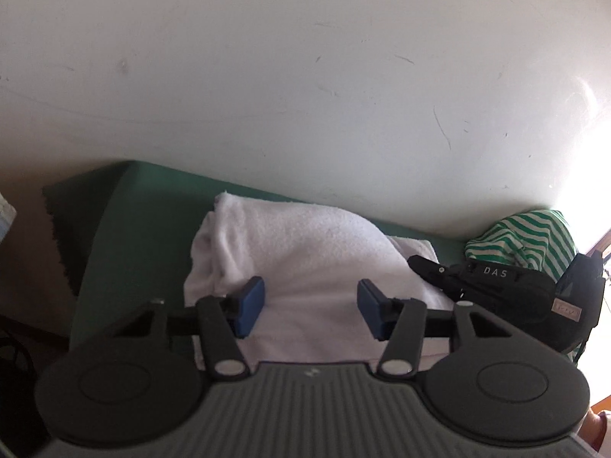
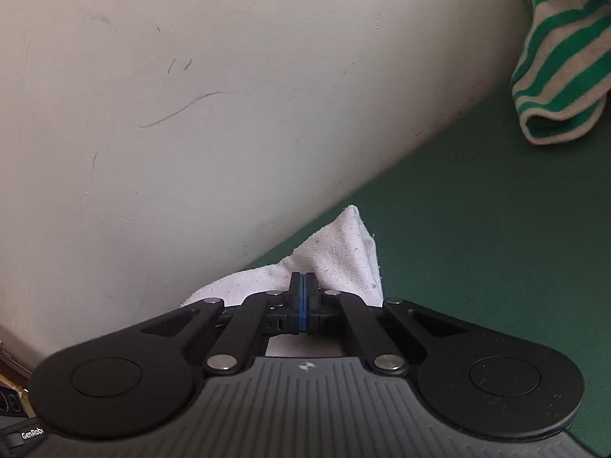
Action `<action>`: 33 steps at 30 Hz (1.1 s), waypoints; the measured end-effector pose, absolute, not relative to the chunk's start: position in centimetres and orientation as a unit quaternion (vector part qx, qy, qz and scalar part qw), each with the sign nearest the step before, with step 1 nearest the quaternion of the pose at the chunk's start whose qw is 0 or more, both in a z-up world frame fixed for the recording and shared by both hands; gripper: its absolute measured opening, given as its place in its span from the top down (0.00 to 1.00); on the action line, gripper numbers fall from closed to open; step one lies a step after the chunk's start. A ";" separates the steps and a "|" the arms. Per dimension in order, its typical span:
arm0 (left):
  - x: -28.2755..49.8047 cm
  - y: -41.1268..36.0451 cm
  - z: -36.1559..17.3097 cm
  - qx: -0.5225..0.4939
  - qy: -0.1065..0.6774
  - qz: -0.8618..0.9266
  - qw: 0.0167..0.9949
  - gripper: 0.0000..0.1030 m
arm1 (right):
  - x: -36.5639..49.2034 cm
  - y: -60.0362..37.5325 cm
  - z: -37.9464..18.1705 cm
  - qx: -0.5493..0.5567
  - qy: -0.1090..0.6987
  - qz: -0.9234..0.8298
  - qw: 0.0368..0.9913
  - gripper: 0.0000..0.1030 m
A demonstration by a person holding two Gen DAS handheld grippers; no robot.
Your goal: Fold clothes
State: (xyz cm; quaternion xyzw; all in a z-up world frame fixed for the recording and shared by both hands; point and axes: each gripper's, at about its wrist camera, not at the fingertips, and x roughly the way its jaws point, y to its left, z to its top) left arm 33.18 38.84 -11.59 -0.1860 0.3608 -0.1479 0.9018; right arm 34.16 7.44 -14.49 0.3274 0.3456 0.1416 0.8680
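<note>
A white towel (image 1: 301, 255) lies bunched and partly folded on a green surface (image 1: 145, 229) against a white wall. My left gripper (image 1: 310, 305) is open, its blue pads (image 1: 250, 305) spread just above the towel's near part, holding nothing. My right gripper (image 2: 303, 297) is shut on a corner of the white towel (image 2: 343, 255), which rises in a peak beyond the pads. In the left wrist view the right gripper (image 1: 427, 267) shows as a black body at the towel's right side.
A green-and-white striped garment (image 1: 527, 236) lies crumpled at the right by the wall, also in the right wrist view (image 2: 561, 57). The white wall (image 1: 305, 76) runs close behind the green surface (image 2: 496, 248). The surface's left edge drops off (image 1: 65, 236).
</note>
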 end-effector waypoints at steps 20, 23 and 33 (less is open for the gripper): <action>18.8 34.9 -9.8 -0.060 0.390 -0.123 0.911 0.32 | 18.8 6.1 -8.5 0.218 0.379 0.161 0.885 0.75; 14.7 34.1 -9.4 -0.068 0.404 -0.084 0.908 0.27 | 13.6 5.5 -7.9 0.198 0.377 0.161 0.891 0.57; 3.1 27.7 -9.9 -0.050 0.437 0.009 0.898 0.08 | 1.0 3.3 -11.0 0.056 0.407 0.130 0.902 0.37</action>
